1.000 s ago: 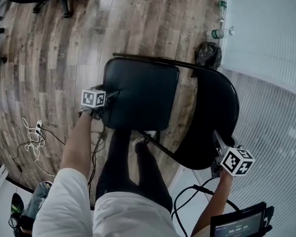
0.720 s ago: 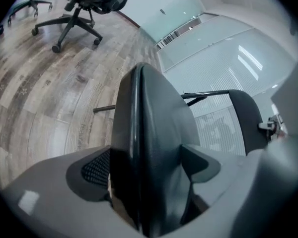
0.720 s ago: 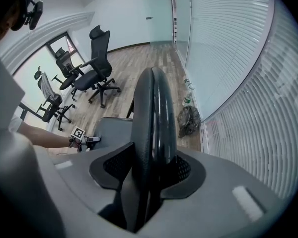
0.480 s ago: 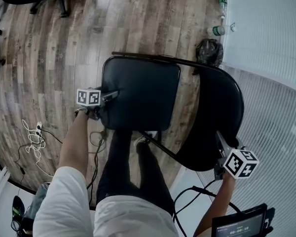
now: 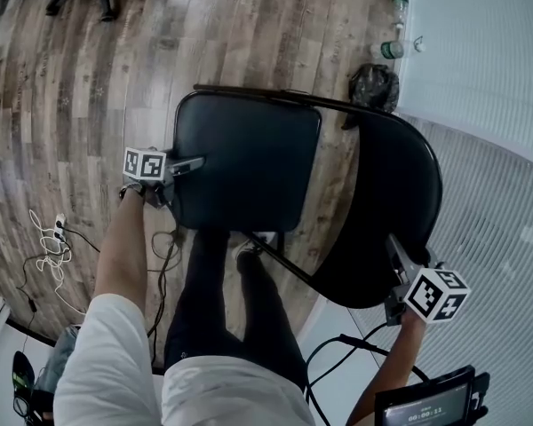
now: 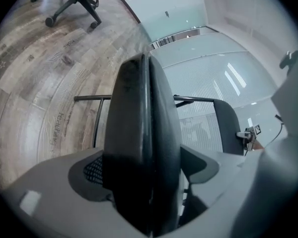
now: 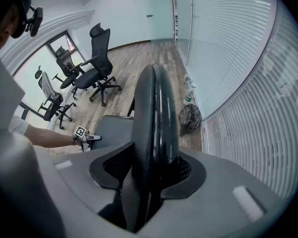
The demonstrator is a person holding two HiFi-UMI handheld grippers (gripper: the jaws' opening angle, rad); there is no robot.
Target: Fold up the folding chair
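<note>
Head view: the chair (image 5: 275, 162) stands unfolded at centre, with your left gripper (image 5: 192, 162) at the 9 o'clock edge of the seat (image 5: 240, 185) and your right gripper (image 5: 396, 263) at the 5 o'clock rim of the backrest (image 5: 391, 193). Left gripper view: the jaws are clamped on the seat edge; the bite looks shallow and may slip as you swing the seat up, letting it drop open. Right gripper view: the jaws pinch the backrest rim; if that hold gives, the chair may tip over or snap shut.
</note>
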